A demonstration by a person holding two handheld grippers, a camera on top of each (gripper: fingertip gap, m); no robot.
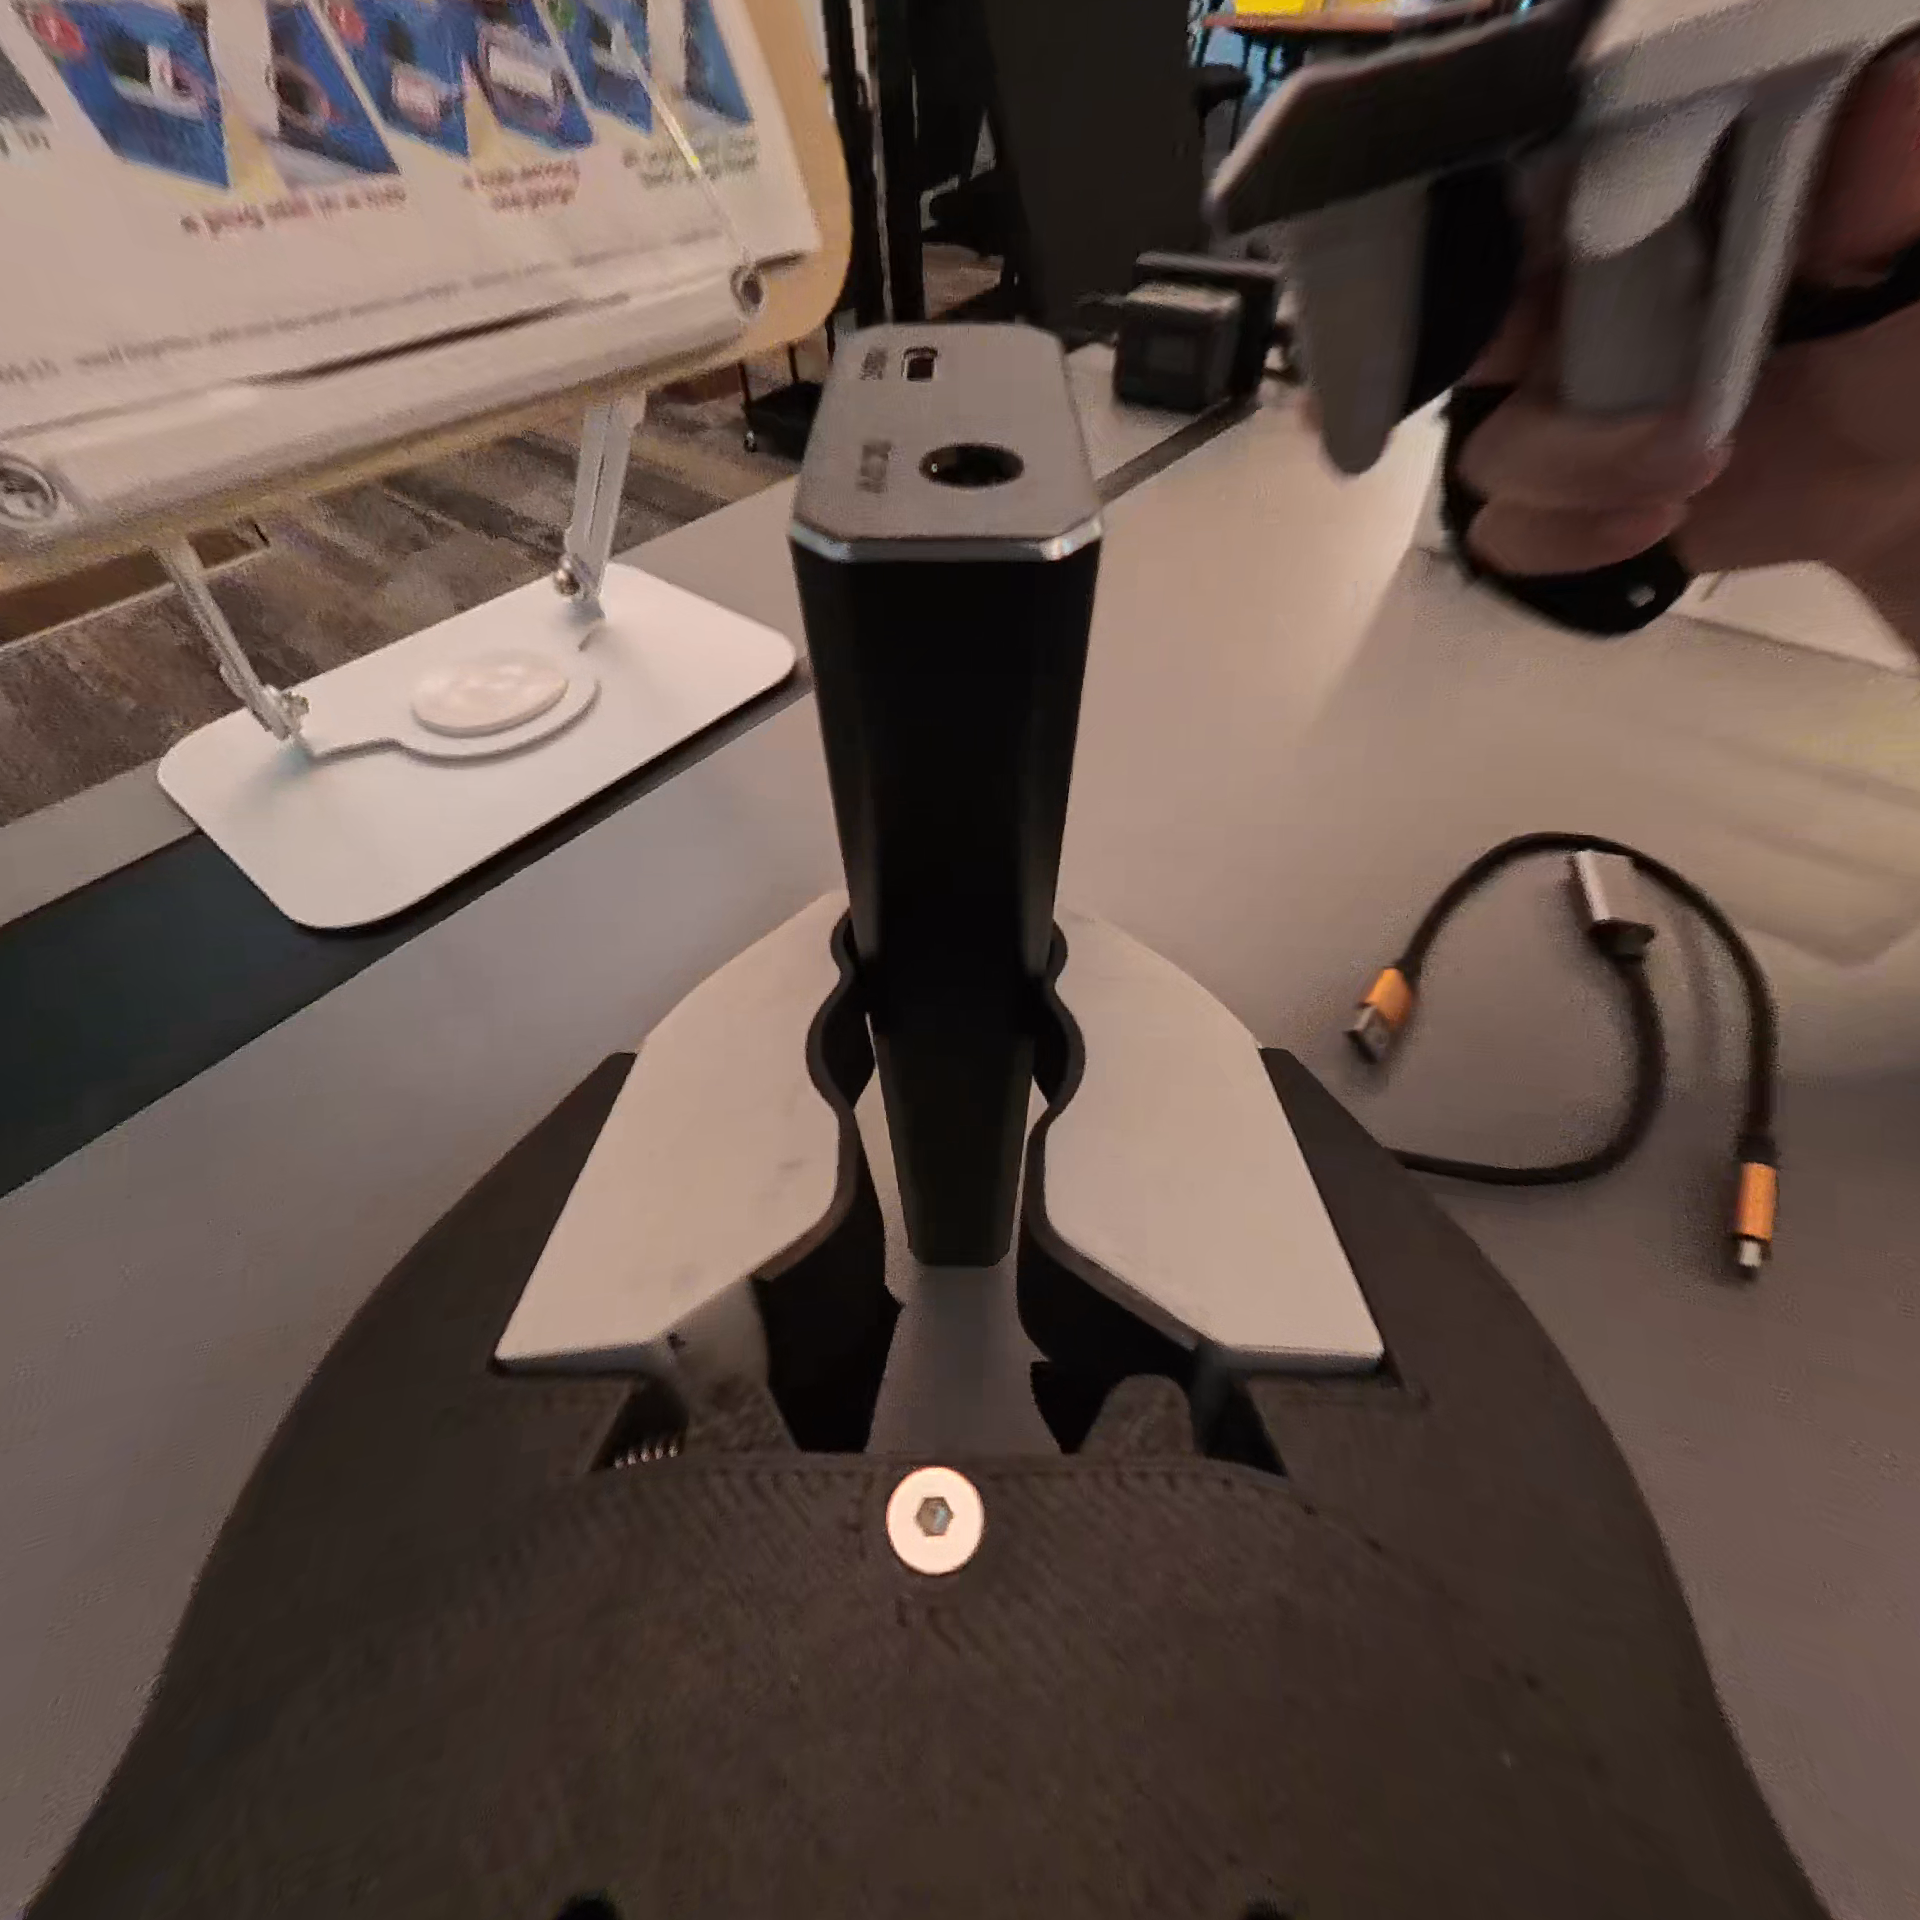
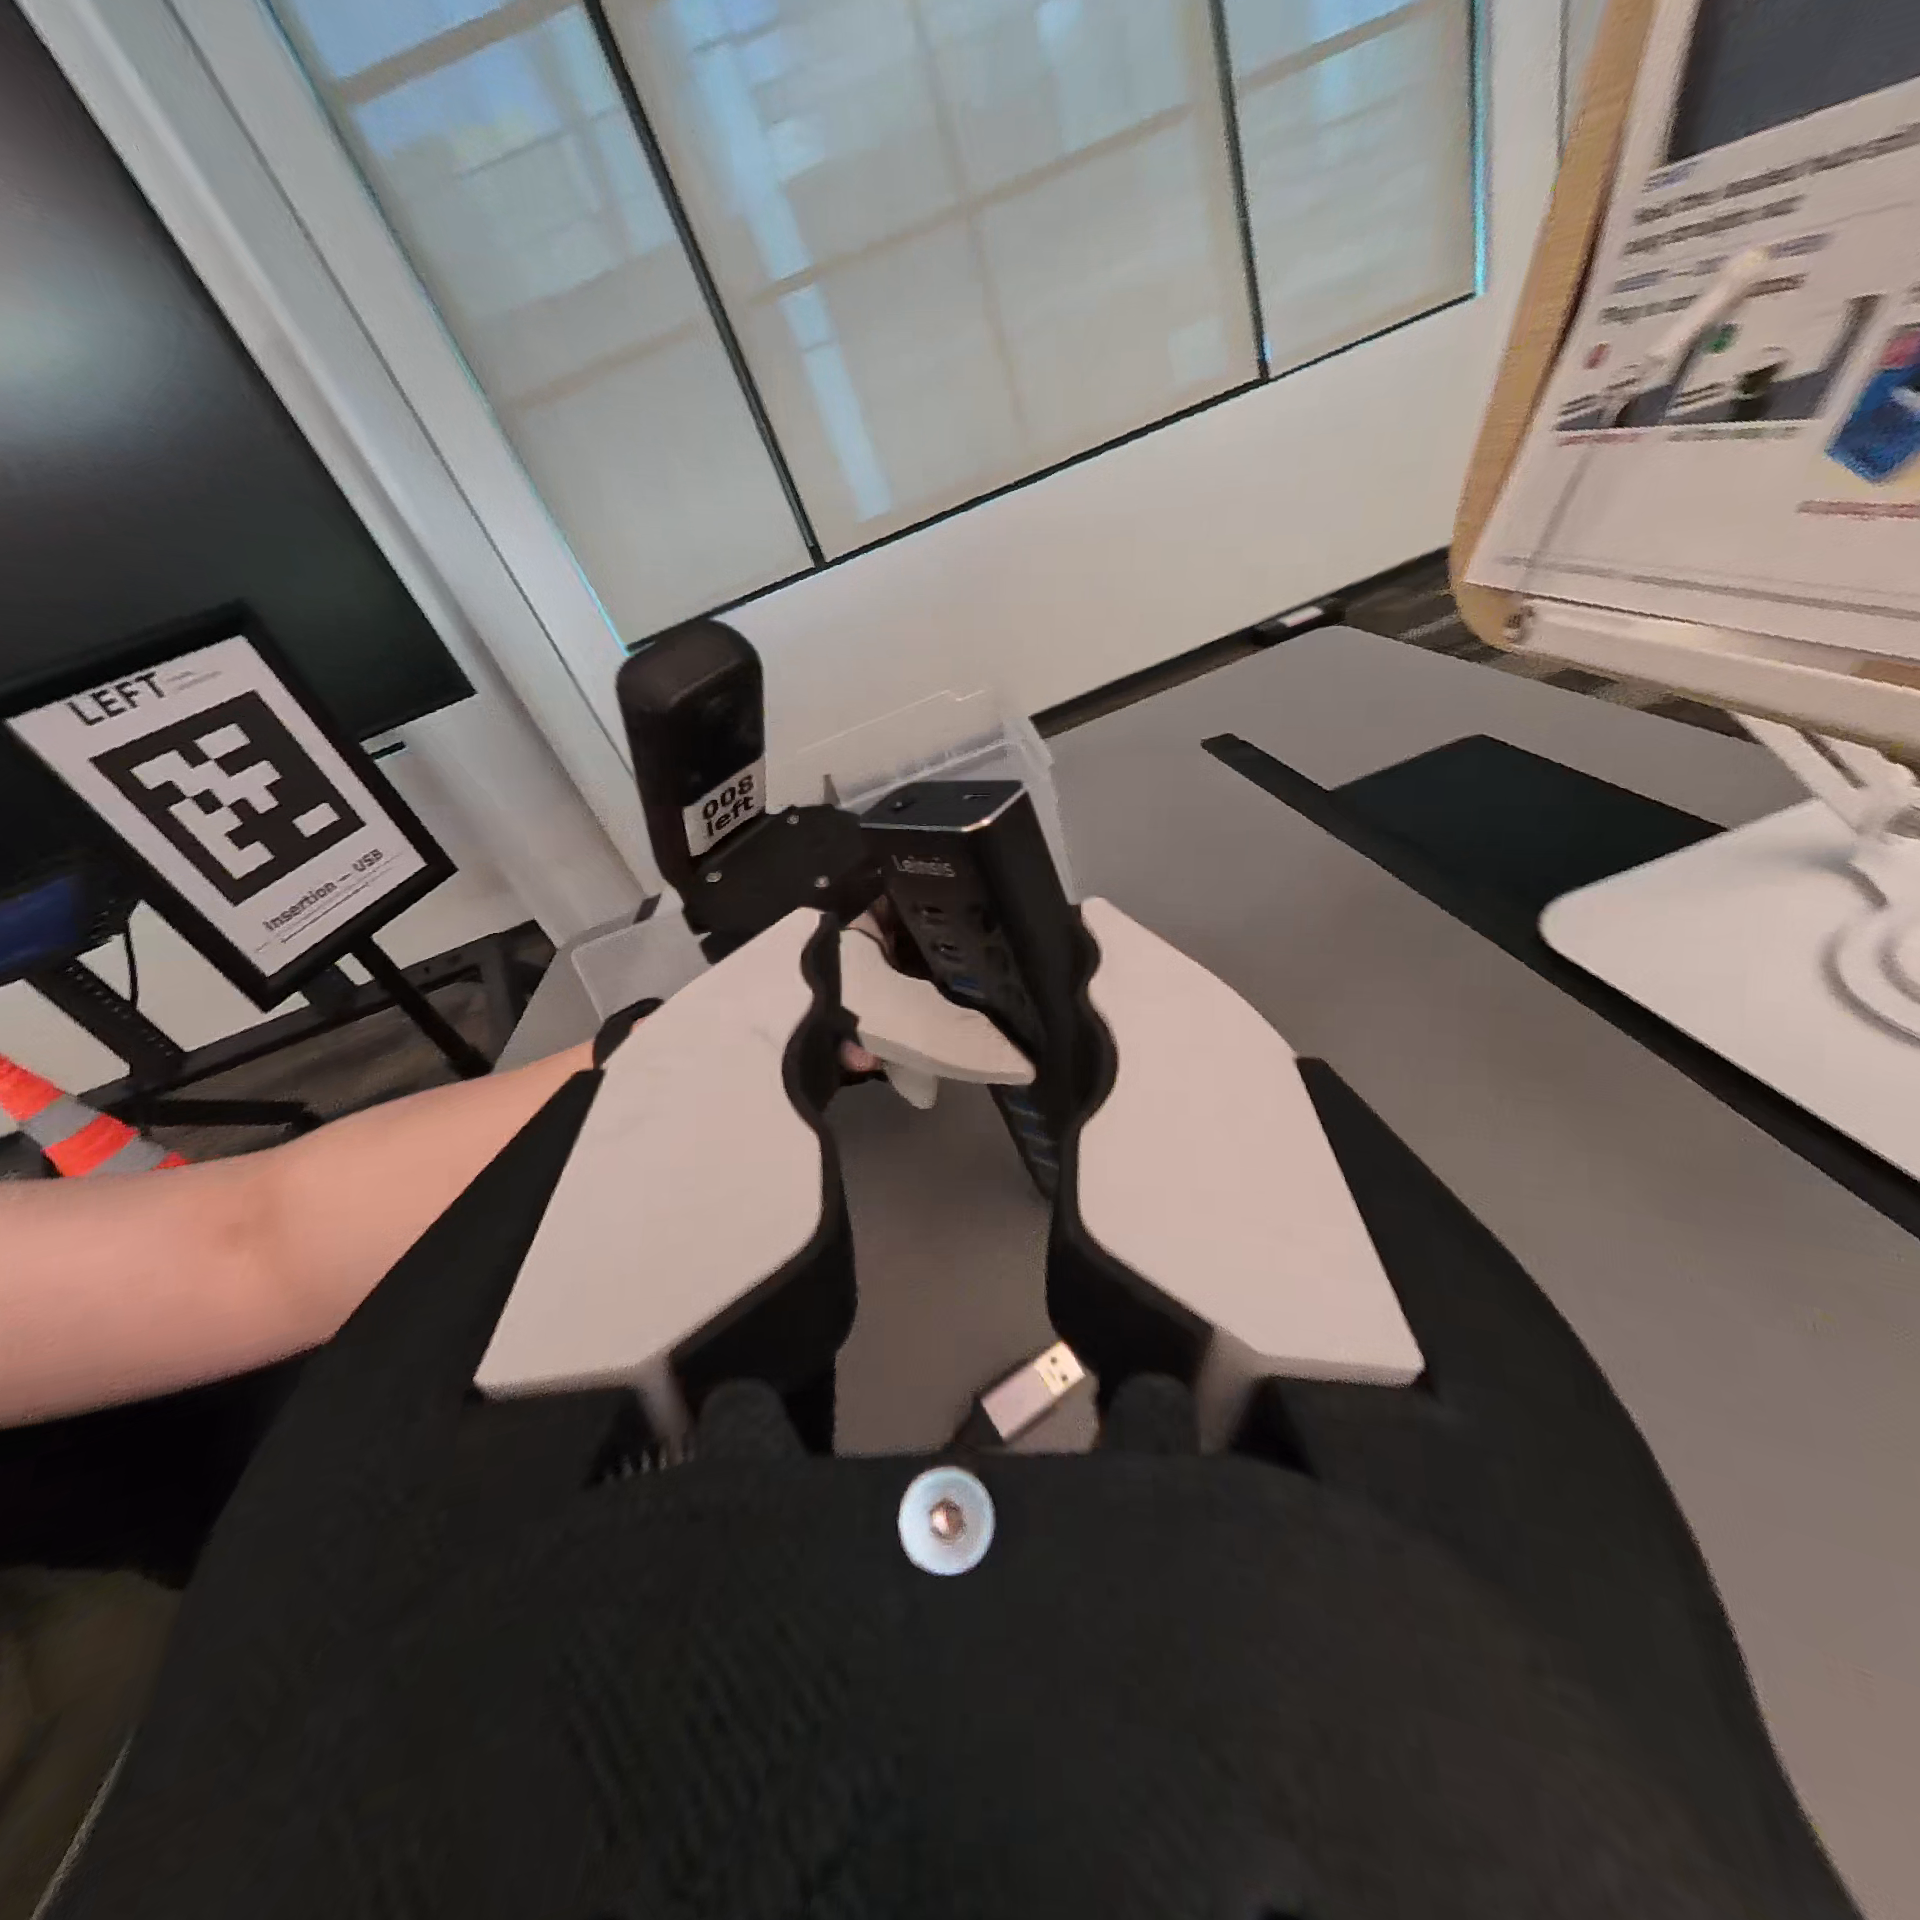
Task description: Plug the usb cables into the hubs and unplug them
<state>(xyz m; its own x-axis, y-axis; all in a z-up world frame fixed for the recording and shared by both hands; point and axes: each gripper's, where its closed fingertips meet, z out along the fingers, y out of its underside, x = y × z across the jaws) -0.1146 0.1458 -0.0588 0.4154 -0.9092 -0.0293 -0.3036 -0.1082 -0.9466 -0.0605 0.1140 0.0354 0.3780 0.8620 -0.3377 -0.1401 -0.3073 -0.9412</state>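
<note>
I clench my left gripper (image 1: 948,997) on the tall black metal hub (image 1: 940,644), steadying it upright; my right gripper (image 2: 951,1023) is released, with the silver USB plug (image 2: 1034,1387) below its fingers.

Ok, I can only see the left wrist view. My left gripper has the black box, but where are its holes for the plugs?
Observer: The hub has a row of ports down the side that shows in the right wrist view.
Operator: Is the other gripper holding a cable?
Observer: No, the right gripper is open, with nothing gripped.
Operator: What's over on that side of the room?
Observer: A framed sign with a black-and-white square pattern stands off to the left of the hub.
</note>
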